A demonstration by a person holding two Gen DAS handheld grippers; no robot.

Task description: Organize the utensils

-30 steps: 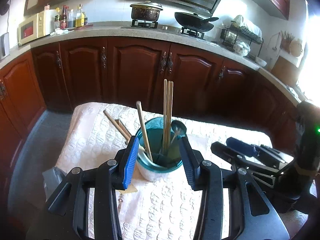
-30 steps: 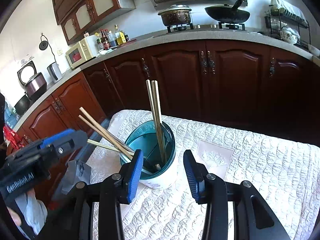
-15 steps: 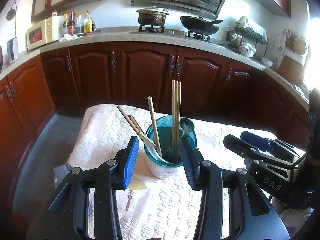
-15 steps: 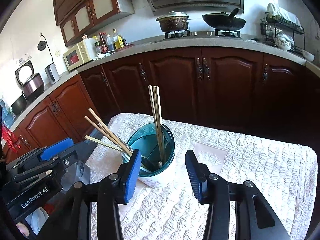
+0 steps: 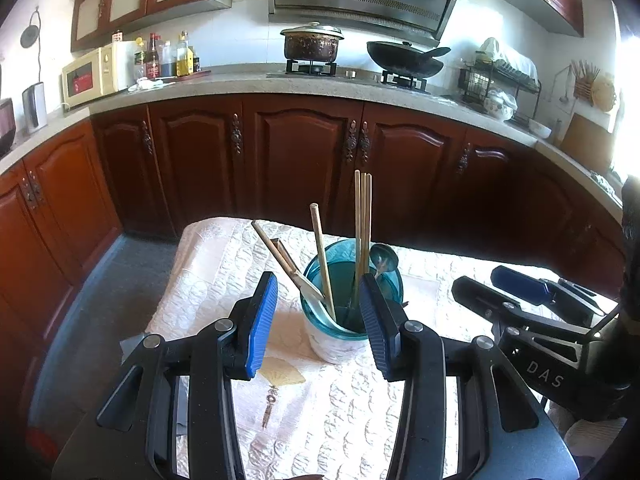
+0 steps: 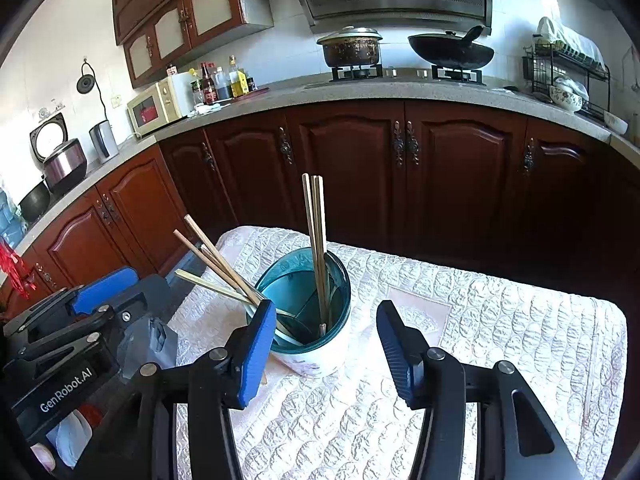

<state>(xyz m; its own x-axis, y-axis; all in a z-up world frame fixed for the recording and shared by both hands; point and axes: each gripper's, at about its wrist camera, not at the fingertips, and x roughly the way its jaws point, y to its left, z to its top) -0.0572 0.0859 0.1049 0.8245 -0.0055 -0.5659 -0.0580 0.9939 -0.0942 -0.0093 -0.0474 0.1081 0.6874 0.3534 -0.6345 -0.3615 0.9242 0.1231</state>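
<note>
Holder (image 5: pixel 338 344) on table (image 5: pixel 208 280) w/ chopsticks (image 5: pixel 362 224) + spoon (image 5: pixel 383 258) in it, counter (image 5: pixel 248 84) behind

Left gripper (image 5: pixel 318 324) fingers apart, empty, right gripper (image 6: pixel 326 354) fingers opening, empty

The right gripper (image 6: pixel 326 344) has its jaws opening, wider apart than a second ago; the utensil cup (image 6: pixel 316 344) now sits off-centre between them, nearer the left jaw, where it earlier lay just ahead of a narrower gap.
</note>
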